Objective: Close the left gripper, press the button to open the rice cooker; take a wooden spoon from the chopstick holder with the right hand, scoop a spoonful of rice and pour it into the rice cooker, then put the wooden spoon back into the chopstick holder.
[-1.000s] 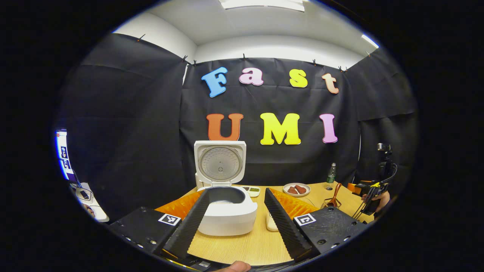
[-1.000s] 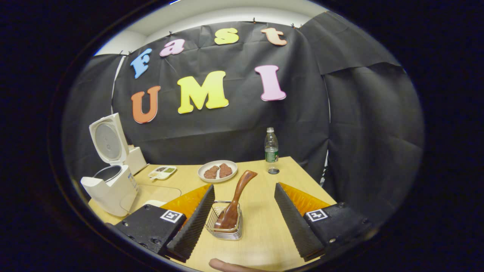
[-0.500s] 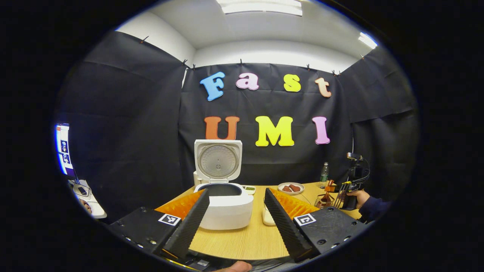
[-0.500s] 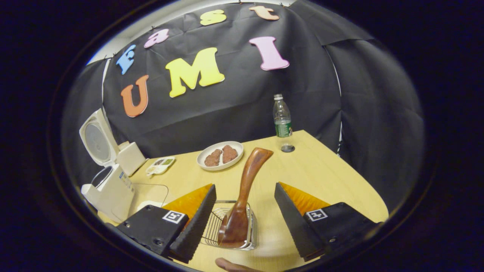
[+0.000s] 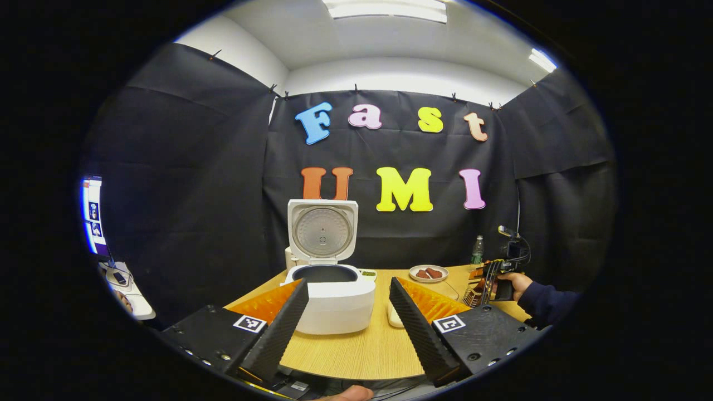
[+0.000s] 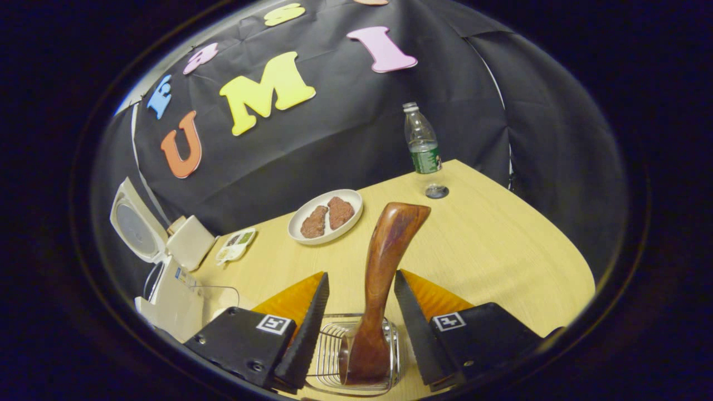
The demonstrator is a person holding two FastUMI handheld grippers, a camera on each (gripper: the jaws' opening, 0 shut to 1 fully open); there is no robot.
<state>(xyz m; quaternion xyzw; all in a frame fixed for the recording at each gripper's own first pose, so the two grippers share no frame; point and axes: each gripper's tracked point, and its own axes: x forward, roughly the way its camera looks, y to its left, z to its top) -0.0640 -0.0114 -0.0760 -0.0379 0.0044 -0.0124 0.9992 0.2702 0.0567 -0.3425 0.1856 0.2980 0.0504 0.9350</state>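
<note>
Right gripper [image 6: 361, 289]: jaws are set astride the handle of the wooden spoon [image 6: 381, 278], narrowed but not yet pressed on it; a small gap is seen on each side of the handle, so no grip is judged to be made.
Left gripper [image 5: 348, 312]: fingers are spread wide, with nothing between them, and it is held back from the rice cooker [image 5: 334, 298].
Rice cooker lid [image 5: 322, 231]: stands raised upright, with the dark inner pot exposed; the button step is judged done.
Wooden spoon: stands bowl-down in the chopstick holder [image 6: 328, 348], a wire basket on the table [image 6: 501, 250], with its handle leaning up and away between the right gripper's fingers.
Rice supply: a pale dish [image 5: 394, 322] is seen just beside the cooker, partly hidden by a finger; whether rice is in it cannot be told.
Done: opening of the cooker.
In hand: the grasp on the spoon, judged close to completion.
Left: lifting the spoon out, scooping, pouring into the pot, and returning the spoon to the holder.
Bystanders: a plate of meat [image 6: 326, 216] and a bottle [image 6: 422, 145] are left well apart from the work.
</note>
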